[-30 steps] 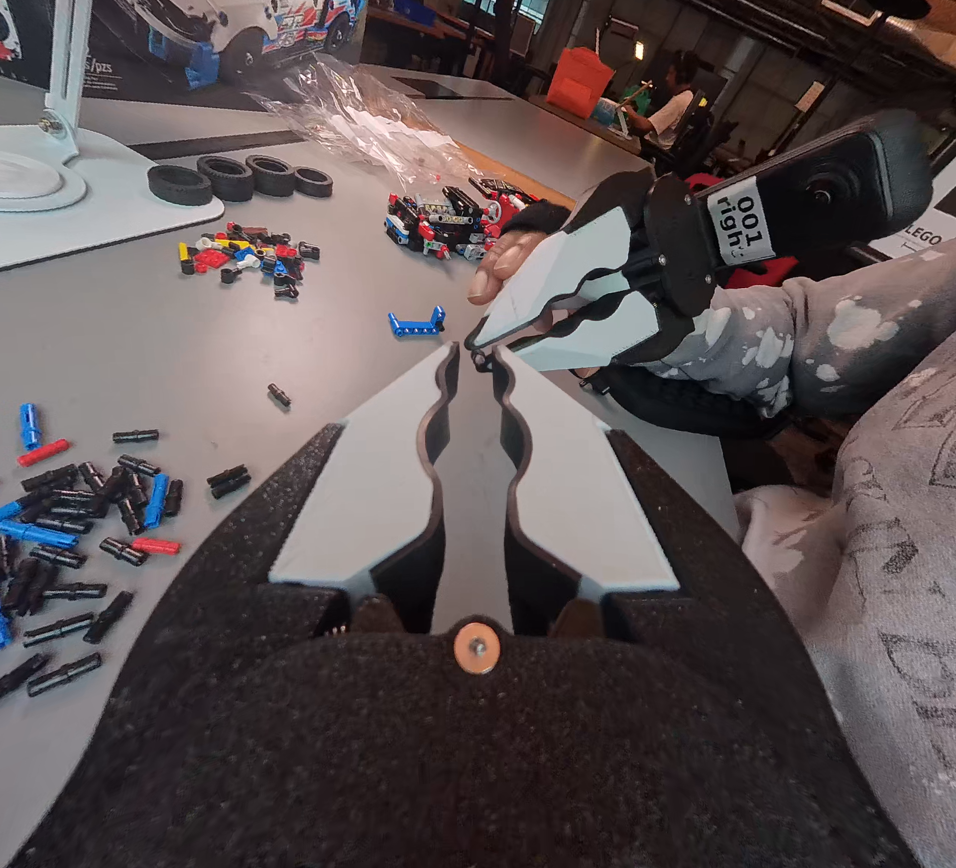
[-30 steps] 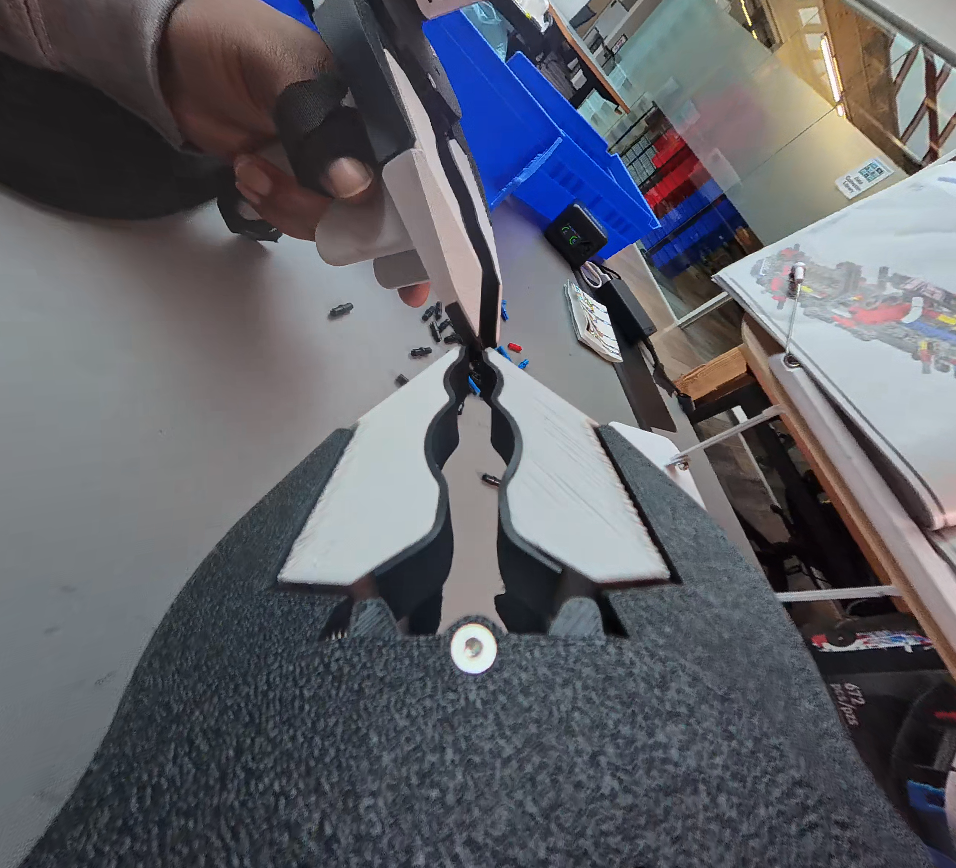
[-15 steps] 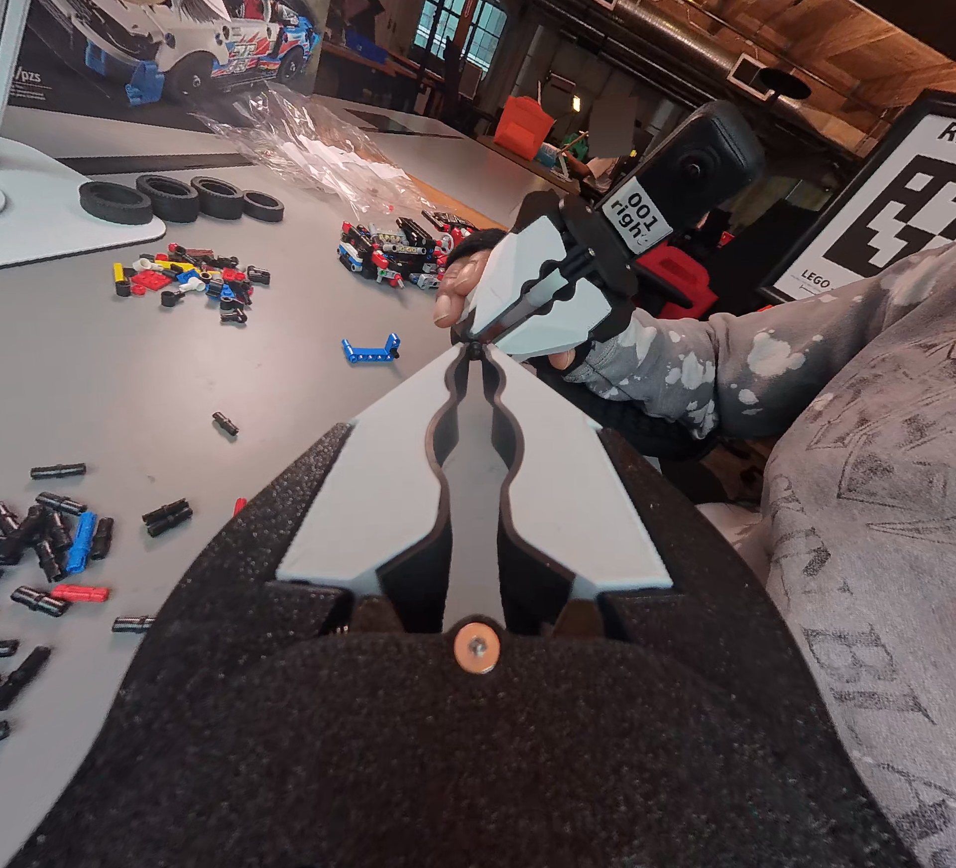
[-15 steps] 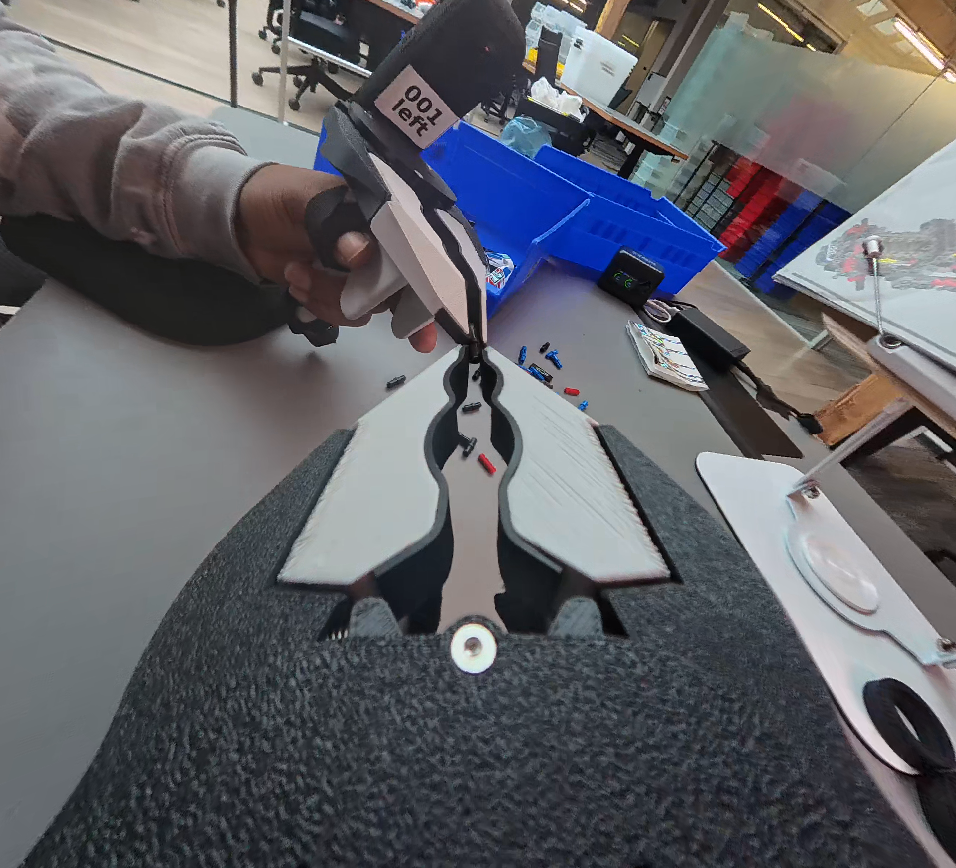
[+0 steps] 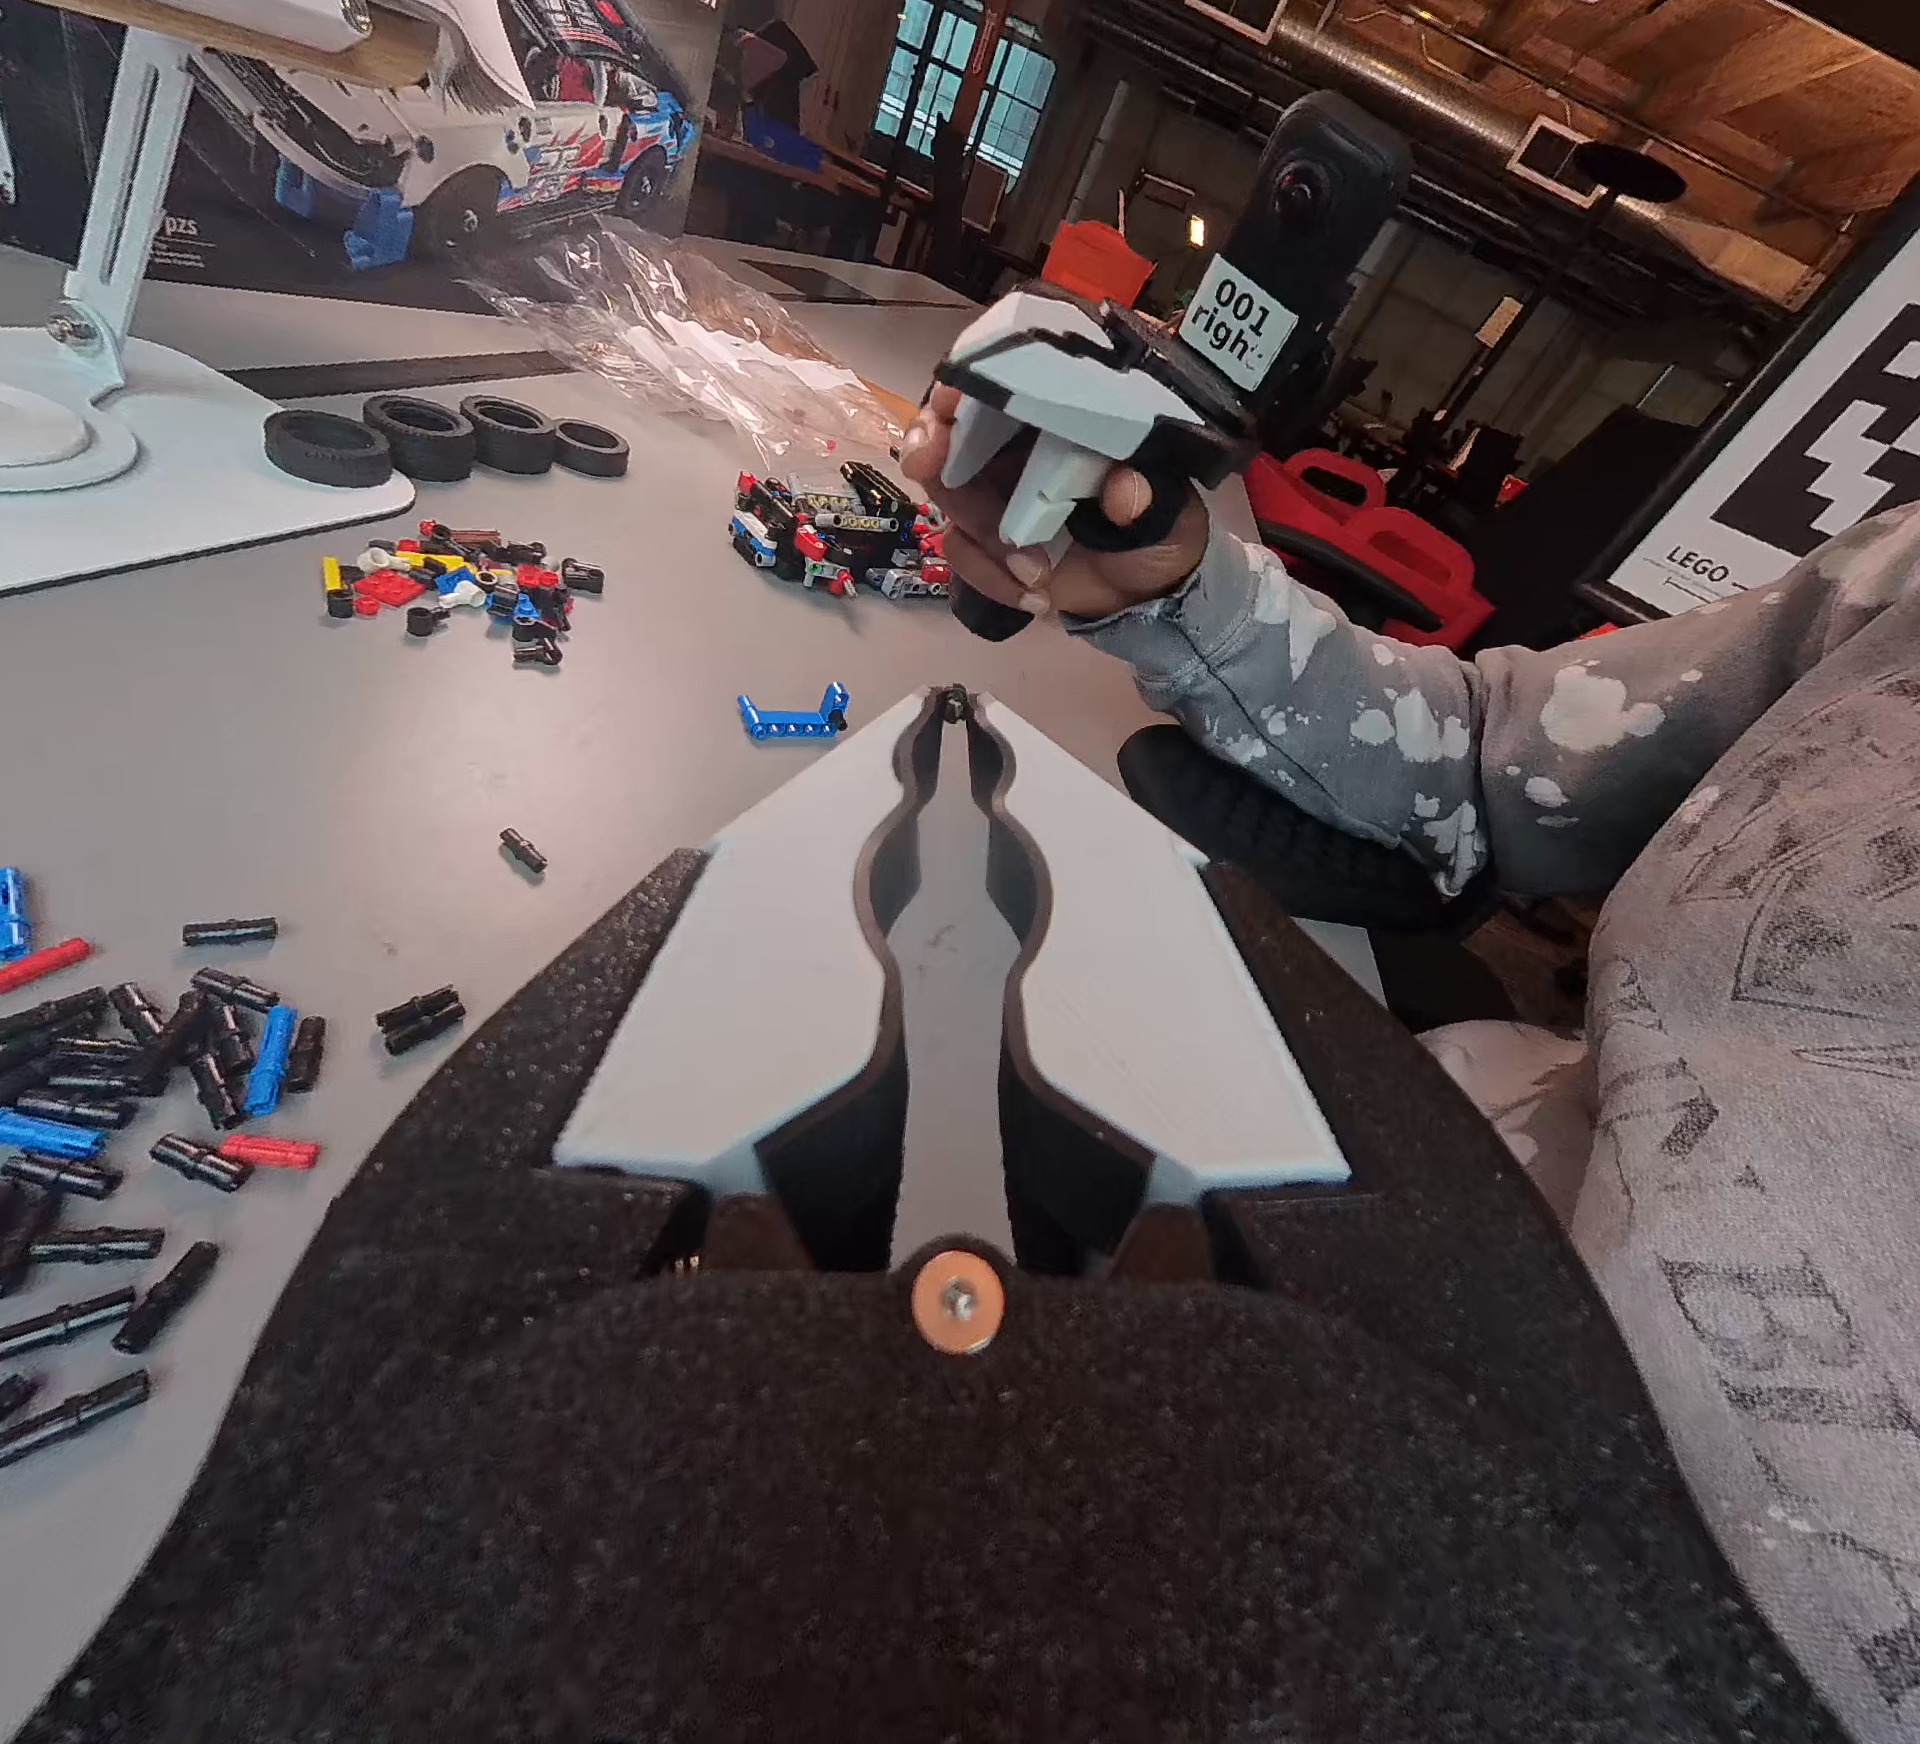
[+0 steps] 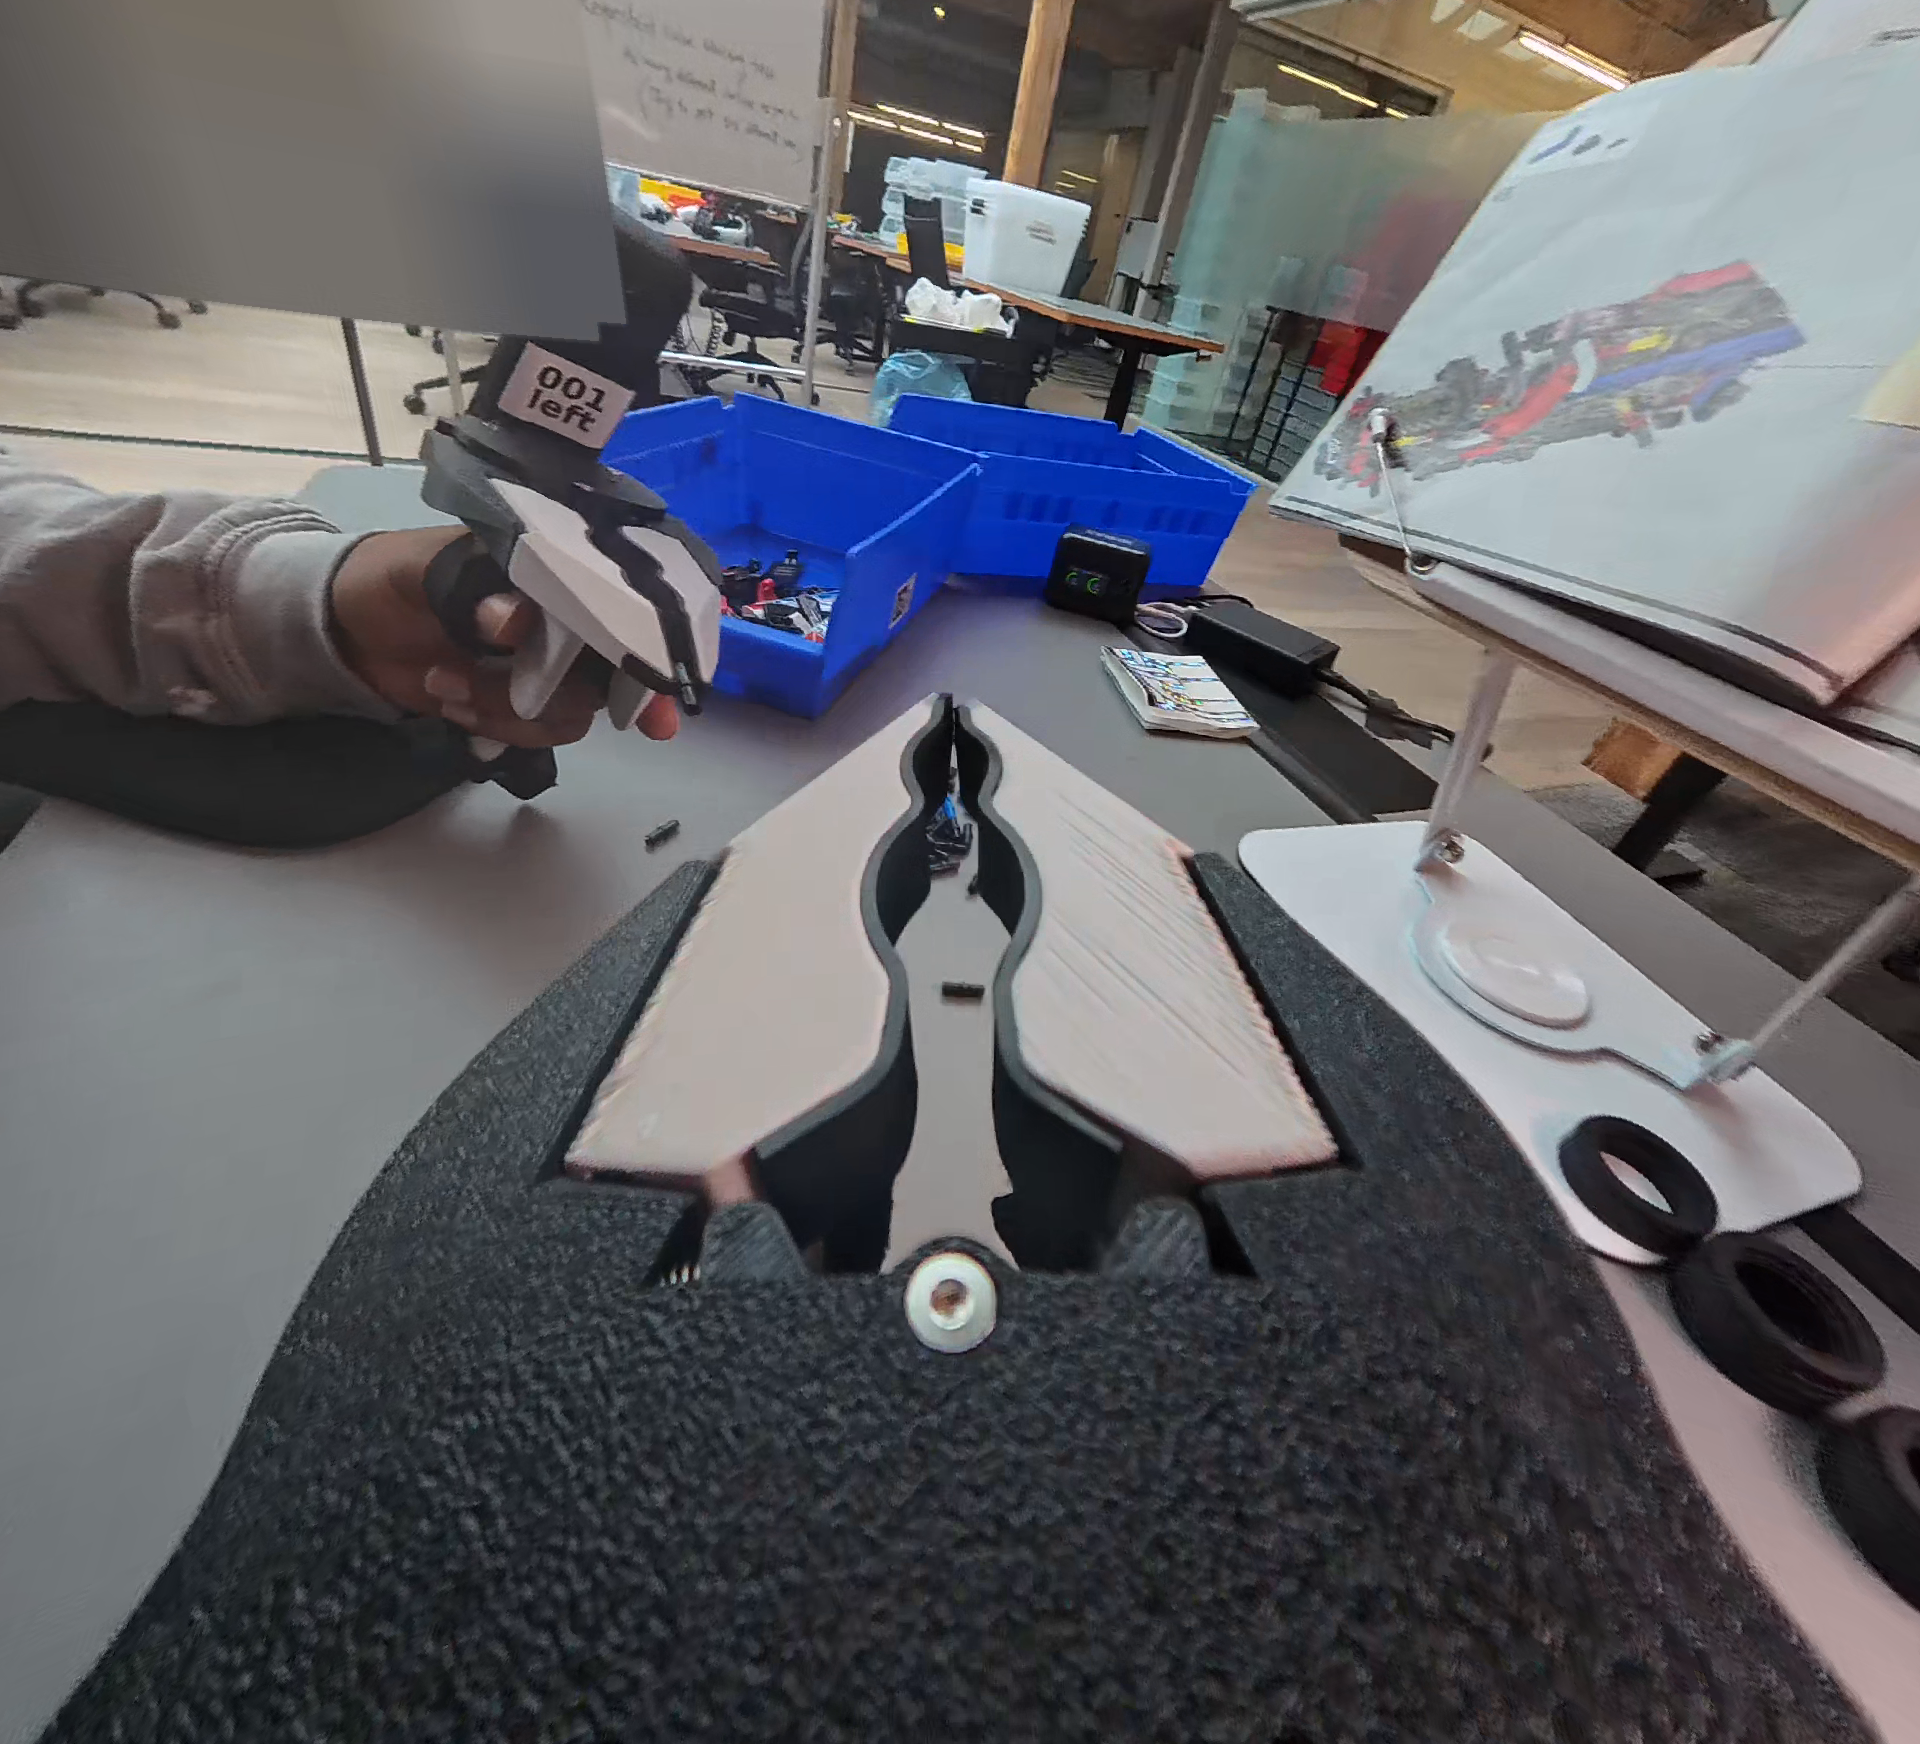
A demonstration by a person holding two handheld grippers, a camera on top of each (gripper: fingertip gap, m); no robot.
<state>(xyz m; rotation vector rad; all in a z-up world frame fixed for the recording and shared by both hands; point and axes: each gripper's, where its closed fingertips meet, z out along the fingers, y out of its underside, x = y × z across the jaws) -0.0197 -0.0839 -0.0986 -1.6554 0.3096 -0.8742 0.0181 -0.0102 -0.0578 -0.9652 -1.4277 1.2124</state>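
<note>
Small parts in blue bin (image 6: 831, 541)

The grey table (image 5: 260, 759) lies bare between the left gripper (image 5: 951, 702) and the blue angled beam (image 5: 792, 718), with 1 stray black pin (image 5: 523, 851) on it. To the left, a heap of black, blue and red pins (image 5: 125, 1092) crowds the surface. Farther off stand a pile of small coloured parts (image 5: 457, 577), 4 black tyres (image 5: 447, 439) and a partly built assembly (image 5: 831, 531). Beside the right gripper (image 6: 951, 718), the white book stand's base (image 6: 1351, 946) blocks the right; blue bins (image 6: 831, 489) close the far side.
</note>
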